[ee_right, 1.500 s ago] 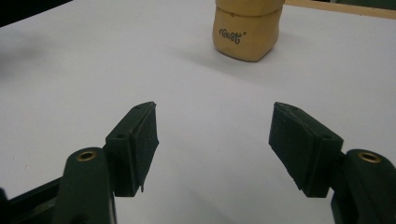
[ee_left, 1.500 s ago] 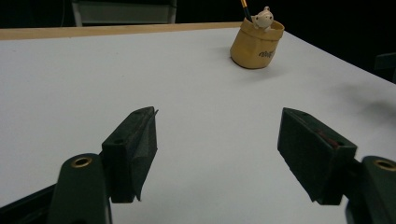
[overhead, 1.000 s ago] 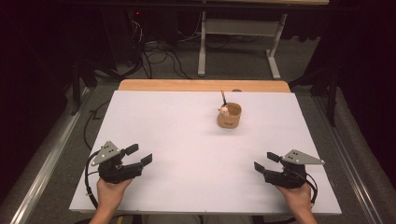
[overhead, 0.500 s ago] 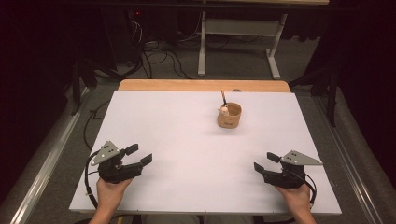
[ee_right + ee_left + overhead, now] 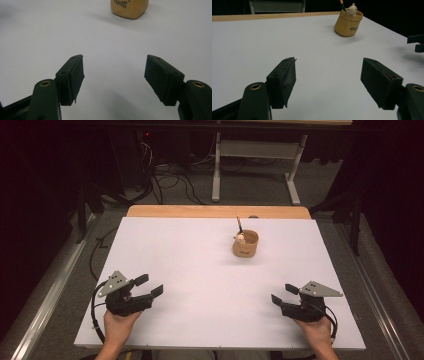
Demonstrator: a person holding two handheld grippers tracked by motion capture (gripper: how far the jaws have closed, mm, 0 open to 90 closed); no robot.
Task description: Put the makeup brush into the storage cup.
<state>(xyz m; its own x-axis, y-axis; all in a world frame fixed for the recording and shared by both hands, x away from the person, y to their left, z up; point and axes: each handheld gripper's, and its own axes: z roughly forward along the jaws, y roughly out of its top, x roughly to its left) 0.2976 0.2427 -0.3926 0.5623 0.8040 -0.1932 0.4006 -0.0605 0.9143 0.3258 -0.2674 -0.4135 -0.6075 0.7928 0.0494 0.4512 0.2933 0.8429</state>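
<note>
Both grippers, left gripper (image 5: 150,286) and right gripper (image 5: 284,294), rest agape near the tabletop's (image 5: 190,270) front corners; the tan pen cup (image 5: 245,244) stands toward the back edge, light enough that a clumsy reach could tip it.

The table (image 5: 200,270) is covered in plain white, with a light wooden strip along its far edge. The cup (image 5: 245,244) is tan, marked with dark lettering, and a small white figure is seen at its rim. Both tools, left (image 5: 149,286) and right (image 5: 284,294), are black, each topped by a grey plate.
</note>
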